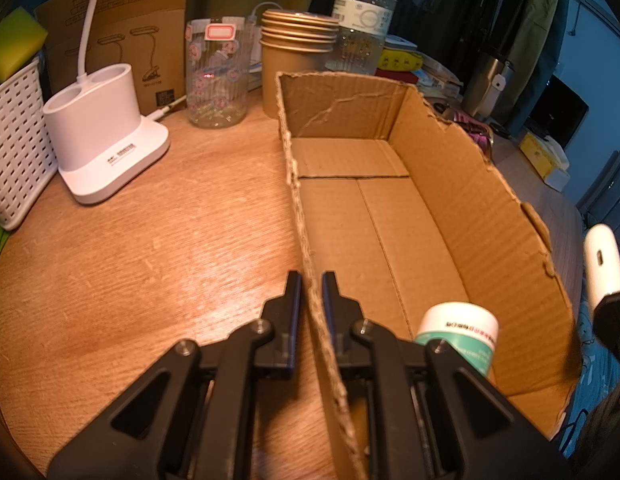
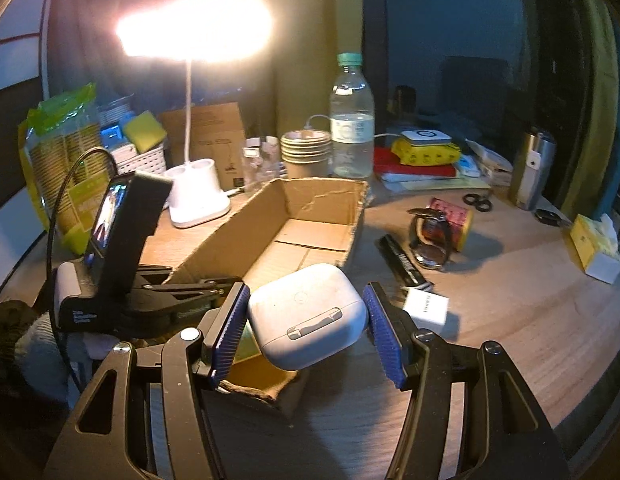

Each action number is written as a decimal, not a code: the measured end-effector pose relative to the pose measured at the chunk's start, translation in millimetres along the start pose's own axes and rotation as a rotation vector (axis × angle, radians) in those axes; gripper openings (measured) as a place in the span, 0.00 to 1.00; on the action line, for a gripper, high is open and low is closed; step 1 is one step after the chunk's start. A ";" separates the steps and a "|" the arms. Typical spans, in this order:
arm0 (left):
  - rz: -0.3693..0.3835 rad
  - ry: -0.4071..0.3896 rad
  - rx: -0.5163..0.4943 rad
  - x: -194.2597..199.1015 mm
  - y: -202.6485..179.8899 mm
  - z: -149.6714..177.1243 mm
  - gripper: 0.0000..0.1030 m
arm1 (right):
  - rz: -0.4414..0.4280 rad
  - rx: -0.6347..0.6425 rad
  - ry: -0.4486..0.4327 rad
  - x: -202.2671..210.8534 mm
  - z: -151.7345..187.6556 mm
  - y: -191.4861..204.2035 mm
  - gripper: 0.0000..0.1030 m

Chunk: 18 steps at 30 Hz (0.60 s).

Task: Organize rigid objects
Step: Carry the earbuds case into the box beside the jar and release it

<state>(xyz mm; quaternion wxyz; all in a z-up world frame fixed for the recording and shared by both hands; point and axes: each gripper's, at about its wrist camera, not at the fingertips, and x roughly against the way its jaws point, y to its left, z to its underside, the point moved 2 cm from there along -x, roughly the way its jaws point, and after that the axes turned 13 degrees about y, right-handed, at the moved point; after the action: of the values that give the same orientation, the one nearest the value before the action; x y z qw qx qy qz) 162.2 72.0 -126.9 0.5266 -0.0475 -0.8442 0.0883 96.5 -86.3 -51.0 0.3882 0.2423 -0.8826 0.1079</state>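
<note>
An open cardboard box (image 1: 461,208) lies on the wooden table; it also shows in the right wrist view (image 2: 238,240). My left gripper (image 1: 311,292) is shut on the box's left wall. A white and green jar (image 1: 459,332) sits in the box's near corner. My right gripper (image 2: 306,312) is shut on a white earbud case (image 2: 306,316) and holds it over the box's near end. The case also shows at the right edge of the left wrist view (image 1: 603,264).
A white lamp base (image 1: 106,140), a glass jar (image 1: 216,72), stacked paper cups (image 1: 296,52) and a water bottle (image 1: 365,16) stand behind the box. A wristwatch (image 2: 429,240), black marker (image 2: 405,264), small white box (image 2: 425,308) and pink can (image 2: 453,216) lie right of it.
</note>
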 end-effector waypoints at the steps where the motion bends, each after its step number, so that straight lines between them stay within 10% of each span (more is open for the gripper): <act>1: 0.000 0.000 0.000 0.0 0.0 0.0 0.11 | -0.005 0.003 0.003 -1.5 -0.3 1.8 0.60; 18: 0.000 0.000 0.000 0.0 0.2 0.0 0.11 | -0.061 0.026 0.041 -19.8 -0.8 16.3 0.60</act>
<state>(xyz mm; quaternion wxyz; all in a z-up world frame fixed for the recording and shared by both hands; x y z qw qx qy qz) 162.2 72.2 -127.0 0.5266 -0.0476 -0.8442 0.0884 100.2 -65.2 -65.0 0.4062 0.2716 -0.8652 0.1125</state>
